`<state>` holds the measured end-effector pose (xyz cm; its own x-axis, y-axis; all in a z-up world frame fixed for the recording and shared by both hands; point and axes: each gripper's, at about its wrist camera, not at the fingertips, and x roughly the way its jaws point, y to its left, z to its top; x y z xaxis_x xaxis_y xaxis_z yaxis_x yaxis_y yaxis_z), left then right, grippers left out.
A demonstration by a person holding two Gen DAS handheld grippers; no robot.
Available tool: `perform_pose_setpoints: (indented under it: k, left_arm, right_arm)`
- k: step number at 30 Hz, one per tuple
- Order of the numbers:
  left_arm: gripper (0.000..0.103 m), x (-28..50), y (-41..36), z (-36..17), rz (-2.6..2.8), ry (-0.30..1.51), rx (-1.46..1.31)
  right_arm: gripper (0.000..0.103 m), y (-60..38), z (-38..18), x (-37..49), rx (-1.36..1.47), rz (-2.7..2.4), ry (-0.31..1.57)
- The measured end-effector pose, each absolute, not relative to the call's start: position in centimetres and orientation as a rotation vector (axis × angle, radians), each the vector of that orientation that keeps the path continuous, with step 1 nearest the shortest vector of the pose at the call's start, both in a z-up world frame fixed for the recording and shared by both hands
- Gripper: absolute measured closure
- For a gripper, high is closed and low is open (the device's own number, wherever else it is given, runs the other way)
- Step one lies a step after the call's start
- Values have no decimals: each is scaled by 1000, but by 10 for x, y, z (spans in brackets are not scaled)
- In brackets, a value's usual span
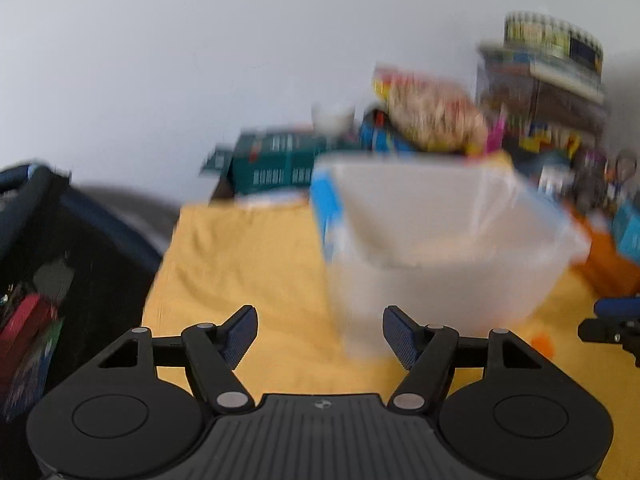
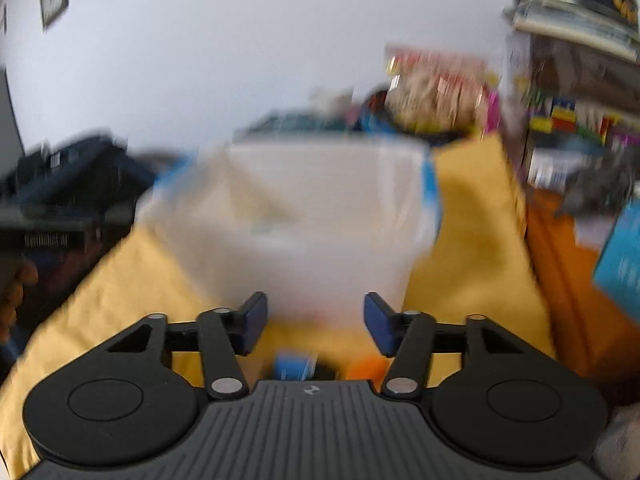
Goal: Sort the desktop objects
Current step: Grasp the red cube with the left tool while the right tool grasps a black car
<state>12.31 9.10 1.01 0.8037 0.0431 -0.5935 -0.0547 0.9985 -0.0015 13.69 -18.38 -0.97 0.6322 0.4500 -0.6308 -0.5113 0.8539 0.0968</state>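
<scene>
Left wrist view: translucent bin [image 1: 440, 240] fills yellow cloth [image 1: 240, 264] ahead; left fingers [image 1: 240, 332] wide, right fingers [image 2: 256, 320] parted, empty.

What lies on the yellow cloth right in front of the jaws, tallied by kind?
Clear plastic bin: 1
Small orange thing: 1
Small blue thing: 1
Total: 3
Blur hides what the two small things are.
</scene>
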Motion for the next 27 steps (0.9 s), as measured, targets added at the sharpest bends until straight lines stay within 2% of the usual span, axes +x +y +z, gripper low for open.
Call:
perform_pose_setpoints:
  k: [3,7,17,19,21,23,27]
  left_arm:
    - [31,116,91,-15,50,674,10]
    - [31,118,87,-33,21,700,47]
    - [32,137,76,-66,-23,759,93]
    - [37,140,76,-71,-42,772,96]
    - [54,142,76,-75,-72,790,90]
    - [66,139,73,-77,-80,791,105]
    - [73,135,72,-76,-85,779,100]
  right_arm:
    - [66,-173,-43,125,-95,553,787]
    - [67,-160,-63,120,-96,541,831]
    - [67,-150,-85,133,-124,469,841]
    - [67,-147,-85,135,-134,465,836]
    - [67,-145,-85,136,-140,465,830]
    - [69,-146,-85,136,-143,469,826]
    - [70,-150,-81,131,-145,481,815]
